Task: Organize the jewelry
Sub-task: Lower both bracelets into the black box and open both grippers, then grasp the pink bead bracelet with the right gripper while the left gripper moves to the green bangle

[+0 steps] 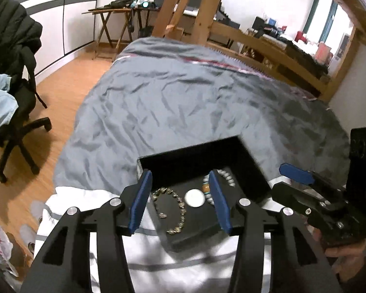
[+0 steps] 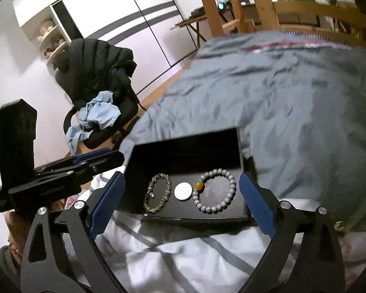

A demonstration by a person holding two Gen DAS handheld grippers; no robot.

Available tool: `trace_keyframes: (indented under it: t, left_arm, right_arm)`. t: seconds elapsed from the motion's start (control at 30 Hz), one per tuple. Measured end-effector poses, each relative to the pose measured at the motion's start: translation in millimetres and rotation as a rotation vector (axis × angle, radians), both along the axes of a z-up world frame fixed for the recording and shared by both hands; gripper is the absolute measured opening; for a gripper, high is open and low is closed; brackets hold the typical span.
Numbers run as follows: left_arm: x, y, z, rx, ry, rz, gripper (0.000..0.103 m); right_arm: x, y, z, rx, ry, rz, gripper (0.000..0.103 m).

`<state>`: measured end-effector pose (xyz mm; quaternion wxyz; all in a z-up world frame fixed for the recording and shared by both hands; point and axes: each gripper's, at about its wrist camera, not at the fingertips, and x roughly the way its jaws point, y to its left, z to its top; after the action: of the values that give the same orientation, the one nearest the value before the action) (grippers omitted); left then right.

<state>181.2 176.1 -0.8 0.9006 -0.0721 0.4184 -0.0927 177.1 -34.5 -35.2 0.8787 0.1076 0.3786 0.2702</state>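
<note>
A: Taking the black jewelry box [image 2: 183, 161] as the landmark and reading left to right, what sits inside it?

B: At its left lies a brassy chain bracelet [image 2: 157, 193], at the middle a small white disc [image 2: 182, 191], and at its right a grey bead bracelet [image 2: 216, 191] with one amber bead [image 2: 199, 185] touching the disc's side. The box rests on a white cloth [image 2: 173, 251] at the near edge of the grey bedspread [image 2: 292, 92], its lid standing up behind.

A: And the tools?

B: The left gripper [image 1: 180, 199] hovers over the box, jaws spread wide and holding nothing, straddling the chain and disc. The right gripper [image 2: 181, 202] is likewise wide and unloaded, its fingers flanking the whole box front.

A: How should the next pick be done well?

B: Judging by the layout, one piece at a time. The chain is loose and will likely slump, so whoever takes it should pinch a single strand at the box's left, clear of the disc, and lift slowly. The bead bracelet is stiffer; gripping its far-right arc keeps the amber bead from dragging the disc along
</note>
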Motion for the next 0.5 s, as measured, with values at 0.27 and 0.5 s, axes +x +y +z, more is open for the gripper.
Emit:
trace_keyframes:
  t: [0.27, 0.5]
  left_arm:
    - [-23, -34, 43, -0.02, -0.05, -0.047, 0.077]
    - [-47, -94, 57, 0.003, -0.064, -0.163, 0.079]
  right_arm:
    - [-33, -68, 42, -0.048, -0.055, -0.099, 0.094]
    - [-69, -142, 58, -0.055, -0.076, -0.205, 0.095]
